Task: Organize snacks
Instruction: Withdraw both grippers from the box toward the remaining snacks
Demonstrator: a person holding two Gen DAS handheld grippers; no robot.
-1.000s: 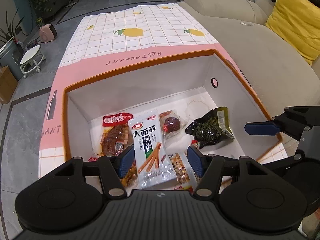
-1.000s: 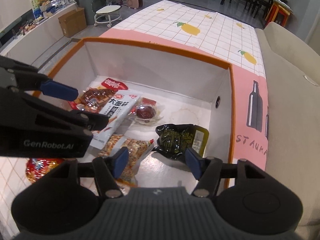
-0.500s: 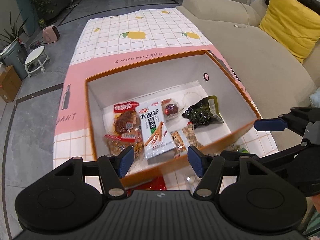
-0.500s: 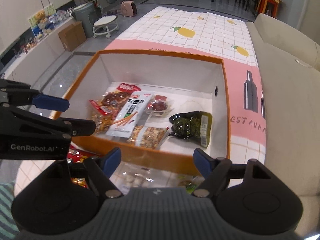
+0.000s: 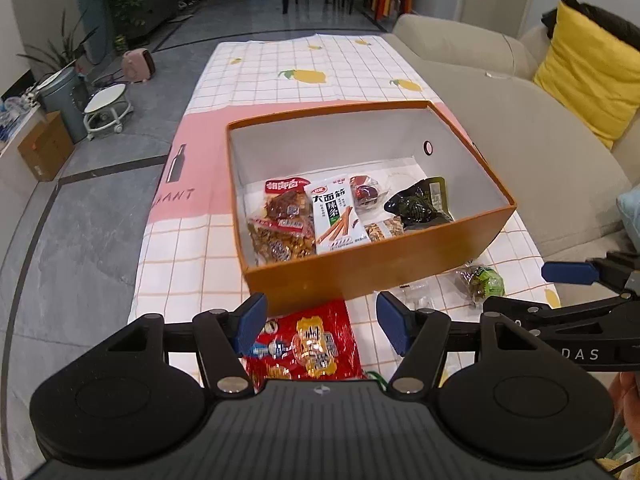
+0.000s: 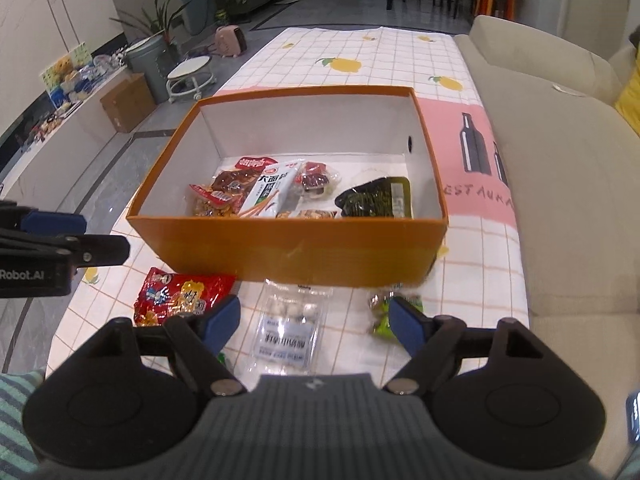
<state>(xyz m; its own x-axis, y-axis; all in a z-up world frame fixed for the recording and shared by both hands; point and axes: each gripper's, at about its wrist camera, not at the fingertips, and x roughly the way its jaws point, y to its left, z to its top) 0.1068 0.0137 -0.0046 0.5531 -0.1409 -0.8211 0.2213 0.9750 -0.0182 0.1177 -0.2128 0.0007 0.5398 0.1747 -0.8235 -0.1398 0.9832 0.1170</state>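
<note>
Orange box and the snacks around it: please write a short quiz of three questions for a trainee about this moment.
1. True or false: the red snack bag lies inside the orange box.
2. Which packet lies on the tablecloth between the right gripper's fingers? A) the clear packet of white pieces B) the dark green packet C) the white packet with sticks printed on it
3. Fill in: the left gripper holds ____.

Key: 1 false, it lies outside, before the front wall. 2 A. 3 nothing; its fingers stand open above the red bag.
</note>
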